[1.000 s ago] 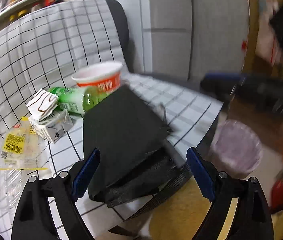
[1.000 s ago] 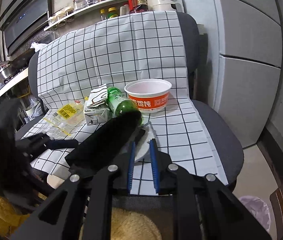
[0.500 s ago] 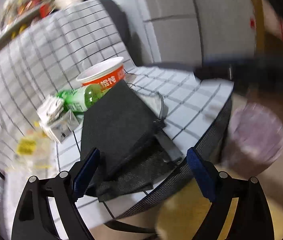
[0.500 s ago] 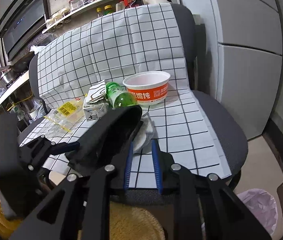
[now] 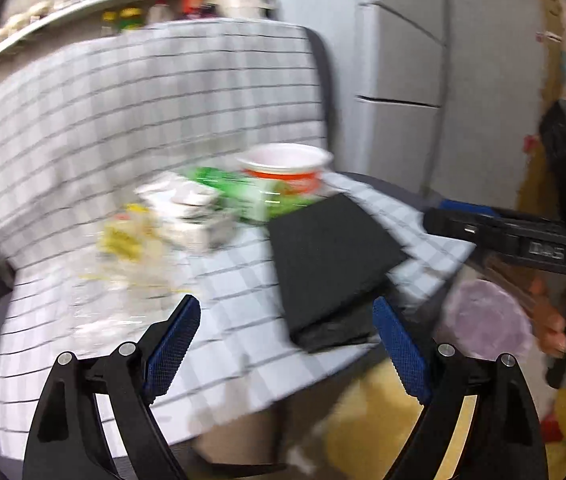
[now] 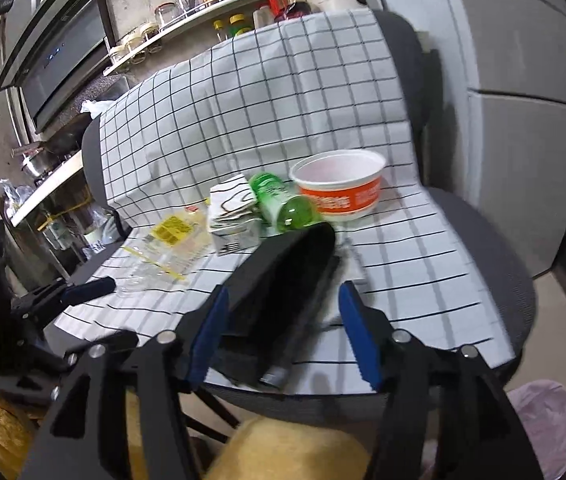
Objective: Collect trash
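Note:
Trash lies on a chair covered with a checked cloth [image 6: 267, 92]: an orange-and-white noodle bowl [image 6: 341, 190], a green bottle [image 6: 287, 206] on its side, a crumpled milk carton [image 6: 233, 216] and clear yellow-labelled wrappers [image 6: 167, 236]. A black pouch [image 6: 279, 292] lies at the seat's front edge. My right gripper [image 6: 283, 336] is open, with its jaws on either side of the pouch's near end. My left gripper [image 5: 287, 348] is open and empty, just left of the pouch [image 5: 331, 256]. The left wrist view is blurred.
A bin with a pink liner [image 6: 543, 420] stands on the floor right of the chair, and shows in the left wrist view [image 5: 487, 320]. A grey fridge [image 6: 523, 100] is behind. A kitchen counter and shelf [image 6: 211, 12] are at left.
My right gripper has opened from shut and now straddles the pouch's near end. My left gripper has swung to the left, so the pouch now lies to its right.

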The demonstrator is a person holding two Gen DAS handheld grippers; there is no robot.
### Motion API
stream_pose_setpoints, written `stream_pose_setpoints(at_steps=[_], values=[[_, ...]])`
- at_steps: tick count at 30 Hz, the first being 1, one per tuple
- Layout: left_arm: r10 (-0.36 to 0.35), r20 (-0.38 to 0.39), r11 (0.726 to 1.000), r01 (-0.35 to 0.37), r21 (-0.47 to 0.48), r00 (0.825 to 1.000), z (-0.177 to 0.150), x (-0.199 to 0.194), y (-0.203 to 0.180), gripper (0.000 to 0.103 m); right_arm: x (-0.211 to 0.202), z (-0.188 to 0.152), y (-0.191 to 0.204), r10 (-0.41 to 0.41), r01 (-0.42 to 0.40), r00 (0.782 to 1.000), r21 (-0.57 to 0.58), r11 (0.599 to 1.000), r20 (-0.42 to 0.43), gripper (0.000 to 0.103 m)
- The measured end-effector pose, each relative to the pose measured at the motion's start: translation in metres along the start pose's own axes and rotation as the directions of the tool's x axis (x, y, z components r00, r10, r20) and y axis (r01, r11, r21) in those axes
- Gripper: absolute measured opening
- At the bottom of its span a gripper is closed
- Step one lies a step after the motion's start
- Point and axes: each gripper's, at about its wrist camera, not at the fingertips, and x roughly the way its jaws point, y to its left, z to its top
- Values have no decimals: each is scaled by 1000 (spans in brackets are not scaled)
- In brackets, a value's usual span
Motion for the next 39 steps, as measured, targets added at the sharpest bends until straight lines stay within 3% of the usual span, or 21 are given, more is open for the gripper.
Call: stream_pose_setpoints(at_steps=[3, 6, 11, 15, 16, 20, 22, 25, 33, 39], values=[[46, -11, 997, -46, -61, 999, -4, 2, 23, 88, 19, 2, 7, 7, -5, 1000, 65, 998, -27, 68], [42, -31, 993, -45, -107, 999, -11, 6, 36, 88, 45, -3, 3, 2, 13, 996, 169, 985, -92, 68], [5, -64, 990, -14, -141, 998, -20, 24, 46, 88, 79, -28, -18, 93, -11, 976, 384, 923, -196, 68], [-25, -89, 988, 11, -155, 996, -25, 38, 49, 88, 86, -33, -22, 174, -86, 971, 445, 892, -162, 67], [-30, -95, 987, 15, -159, 995, -26, 40, 48, 88, 87, -33, -21, 189, -100, 970, 458, 883, -153, 63], [-26, -100, 987, 10, -158, 995, -27, 42, 47, 88, 98, -35, -18, 222, -121, 959, 454, 883, -175, 40], [-15, -100, 988, -1, -157, 995, -27, 39, 47, 88, 96, -35, -17, 235, -134, 956, 455, 880, -174, 21], [4, -97, 988, -19, -152, 995, -26, 33, 48, 88, 83, -30, -14, 252, -165, 957, 440, 883, -146, 9], [7, -91, 993, -17, -114, 996, -17, 29, 29, 88, -4, 10, 1, 163, -170, 985, 233, 958, 50, 6], [-29, -98, 997, 22, -71, 995, -6, 40, -2, 87, -65, 27, -9, -23, 4, 984, 109, 994, 174, 6]])
